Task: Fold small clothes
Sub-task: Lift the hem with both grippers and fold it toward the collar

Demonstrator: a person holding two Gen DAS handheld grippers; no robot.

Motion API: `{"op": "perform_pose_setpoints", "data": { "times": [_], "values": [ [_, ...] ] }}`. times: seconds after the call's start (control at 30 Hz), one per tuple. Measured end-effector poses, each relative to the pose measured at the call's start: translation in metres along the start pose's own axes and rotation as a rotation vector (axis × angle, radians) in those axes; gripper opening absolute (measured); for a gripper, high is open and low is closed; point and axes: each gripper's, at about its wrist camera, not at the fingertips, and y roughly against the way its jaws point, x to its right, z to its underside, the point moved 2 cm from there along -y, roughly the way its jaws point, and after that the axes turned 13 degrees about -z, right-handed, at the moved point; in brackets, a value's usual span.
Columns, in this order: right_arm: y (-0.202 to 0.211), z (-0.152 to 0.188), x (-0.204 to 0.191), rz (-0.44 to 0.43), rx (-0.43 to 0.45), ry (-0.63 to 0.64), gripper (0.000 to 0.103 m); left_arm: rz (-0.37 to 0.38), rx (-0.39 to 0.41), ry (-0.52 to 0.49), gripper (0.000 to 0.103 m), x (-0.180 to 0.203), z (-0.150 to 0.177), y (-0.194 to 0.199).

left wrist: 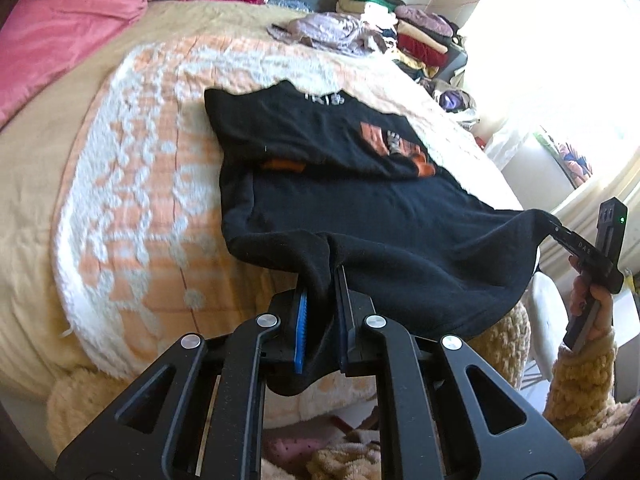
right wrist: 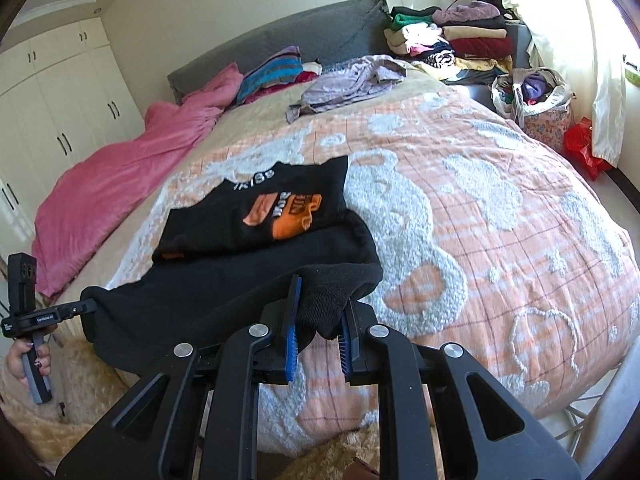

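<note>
While the black knit garment with the orange print [left wrist: 360, 208] lies across the near edge of the bed's peach-and-white tufted bedspread [left wrist: 132, 184], the left wrist view shows the left gripper [left wrist: 322, 304] clamped on the near hem's left corner, its blue pads pinching a bunch of fabric. At far right the right gripper [left wrist: 554, 230], held by a hand in a fuzzy tan sleeve [left wrist: 580, 368], grips the other corner.

From the right wrist view, the right gripper [right wrist: 318, 316] is likewise clamped on a thick wad of hem, and the left gripper [right wrist: 86, 306] holds the left corner. This view alone shows the orange print clearly, and white wardrobe doors [right wrist: 52, 120].

Judging by both corners raised, the bottom-to-top fold is in hand; next, carry the hem evenly toward the far collar.
</note>
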Motion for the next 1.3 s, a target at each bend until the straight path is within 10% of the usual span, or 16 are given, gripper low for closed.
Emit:
{"op": "perform_pose_setpoints", "data": {
  "times": [1.3],
  "values": [
    [-0.035,-0.11,0.0,-0.052,0.196,0.025,0.015,-0.036,0.175,0.102,0.005,-0.024,-0.102,0.001]
  ]
}}
